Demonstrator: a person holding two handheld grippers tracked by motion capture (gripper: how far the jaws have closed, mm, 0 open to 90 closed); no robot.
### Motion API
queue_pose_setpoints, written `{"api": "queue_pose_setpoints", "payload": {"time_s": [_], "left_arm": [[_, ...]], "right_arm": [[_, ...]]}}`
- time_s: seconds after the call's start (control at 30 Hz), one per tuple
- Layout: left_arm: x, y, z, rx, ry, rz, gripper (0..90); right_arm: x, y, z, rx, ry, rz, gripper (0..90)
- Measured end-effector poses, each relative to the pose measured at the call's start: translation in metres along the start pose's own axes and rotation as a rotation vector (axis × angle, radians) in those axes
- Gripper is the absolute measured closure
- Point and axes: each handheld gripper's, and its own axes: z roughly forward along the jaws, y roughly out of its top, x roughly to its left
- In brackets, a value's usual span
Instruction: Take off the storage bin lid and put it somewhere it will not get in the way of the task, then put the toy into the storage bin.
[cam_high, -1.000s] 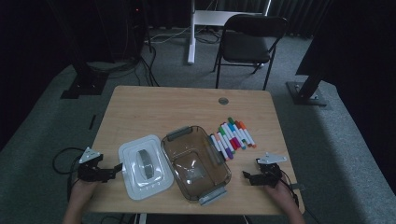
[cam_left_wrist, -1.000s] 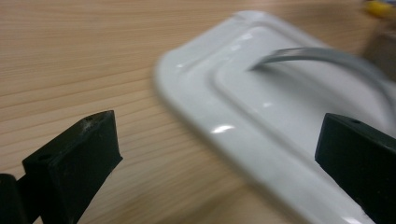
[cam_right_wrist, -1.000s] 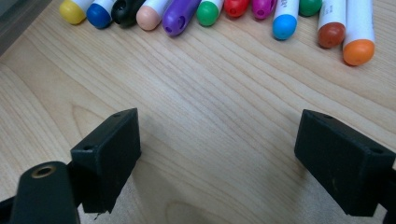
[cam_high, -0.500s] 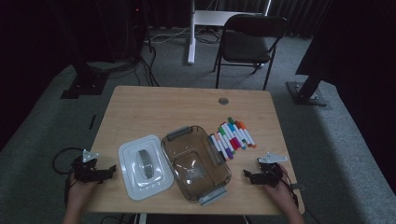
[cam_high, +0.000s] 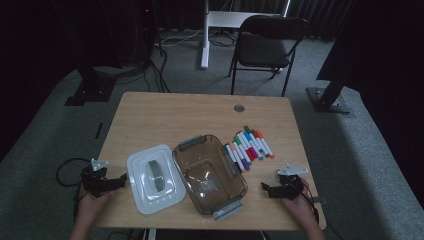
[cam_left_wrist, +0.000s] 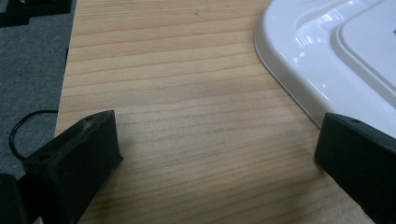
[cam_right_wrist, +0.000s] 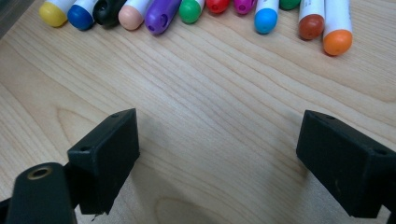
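- Your left gripper (cam_high: 121, 181) has drawn back toward the table's left edge since a second ago; it sat closer to the white lid (cam_high: 153, 178) then. Your right gripper (cam_high: 264, 188) has barely shifted.
- Hard to make out: the room is dim in the high view, and the markers (cam_high: 248, 146) are cut off at the top of the right gripper view, where you see just their coloured ends (cam_right_wrist: 158, 17).
- In the left gripper view one corner of the lid (cam_left_wrist: 327, 56) shows; the rest runs out of frame.
- Both your grippers are released, jaws spread wide over bare wood (cam_left_wrist: 187, 116), grasping nothing.
- Your hands rest low at the near edge, the left beside the lid, the right well apart from the clear brown container (cam_high: 186, 156), which sits open between lid and markers.
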Motion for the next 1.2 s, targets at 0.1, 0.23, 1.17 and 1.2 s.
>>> {"api": "queue_pose_setpoints", "payload": {"time_s": [0.1,0.23,1.17,1.2], "left_arm": [[0.0,0.0,0.0,-0.001,-0.005,0.006,0.5],[-0.001,0.0,0.0,-0.001,-0.023,0.026,0.5],[-0.001,0.001,0.001,0.0,-0.026,0.029,0.5],[-0.001,0.001,0.001,0.0,-0.026,0.029,0.5]], "right_arm": [[0.0,0.0,0.0,-0.001,0.002,0.0,12.8],[0.0,0.0,0.0,0.0,0.004,0.001,12.8],[-0.02,0.019,-0.013,0.003,0.029,0.05,28.4],[-0.022,0.022,-0.013,-0.003,0.033,0.053,28.9]]}}
